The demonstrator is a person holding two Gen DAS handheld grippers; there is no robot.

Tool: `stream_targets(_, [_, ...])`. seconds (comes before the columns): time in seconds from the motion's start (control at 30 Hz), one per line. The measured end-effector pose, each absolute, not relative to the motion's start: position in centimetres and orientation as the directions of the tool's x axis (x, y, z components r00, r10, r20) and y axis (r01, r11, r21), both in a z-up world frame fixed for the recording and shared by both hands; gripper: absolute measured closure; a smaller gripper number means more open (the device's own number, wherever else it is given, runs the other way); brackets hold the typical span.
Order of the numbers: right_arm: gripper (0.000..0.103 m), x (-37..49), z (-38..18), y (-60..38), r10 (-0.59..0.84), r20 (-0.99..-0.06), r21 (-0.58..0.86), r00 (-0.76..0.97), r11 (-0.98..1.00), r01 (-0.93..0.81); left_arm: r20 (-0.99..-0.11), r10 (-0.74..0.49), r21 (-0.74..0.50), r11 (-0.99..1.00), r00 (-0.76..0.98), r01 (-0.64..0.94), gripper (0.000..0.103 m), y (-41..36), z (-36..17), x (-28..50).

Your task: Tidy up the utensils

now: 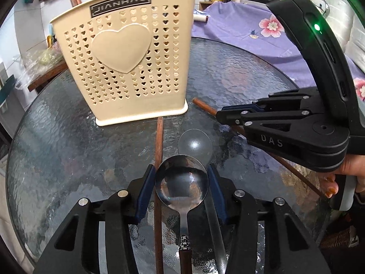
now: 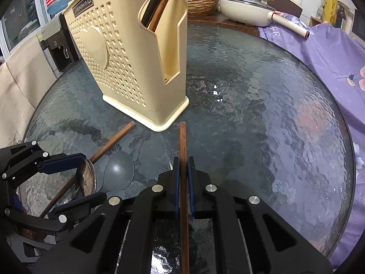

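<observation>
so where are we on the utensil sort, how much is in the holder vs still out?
Done: some wooden sticks already stand in the beige holder. In hand: left gripper is shut on the metal spoon; right gripper is shut on a wooden chopstick. Left: both held items, plus a second chopstick lying on the glass table.

Both grippers were matte black linkages with triangular cut-outs, silver round screws and blue finger pads (image 2: 175, 182). The right gripper (image 1: 222, 114) bore pale "DAS" lettering and a curved black handle with a green light. The bare hand (image 1: 342, 173) gripping it had orange-painted nails.
</observation>
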State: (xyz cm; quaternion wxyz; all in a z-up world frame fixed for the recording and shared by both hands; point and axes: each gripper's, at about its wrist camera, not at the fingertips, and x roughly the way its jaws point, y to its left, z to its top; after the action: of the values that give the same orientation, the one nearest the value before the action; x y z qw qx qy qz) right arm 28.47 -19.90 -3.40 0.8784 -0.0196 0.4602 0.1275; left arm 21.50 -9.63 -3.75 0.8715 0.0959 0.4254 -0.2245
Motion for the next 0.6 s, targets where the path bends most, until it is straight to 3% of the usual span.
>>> stream_targets(0.6, [0.096,26.8,1.5,-23.7,0.385,-0.681,0.283,0.622,0.923,-0.261,-0.682,-0.361,-0.11,0.91,0.636,0.399,0.057,-5.5,1.7,20.3])
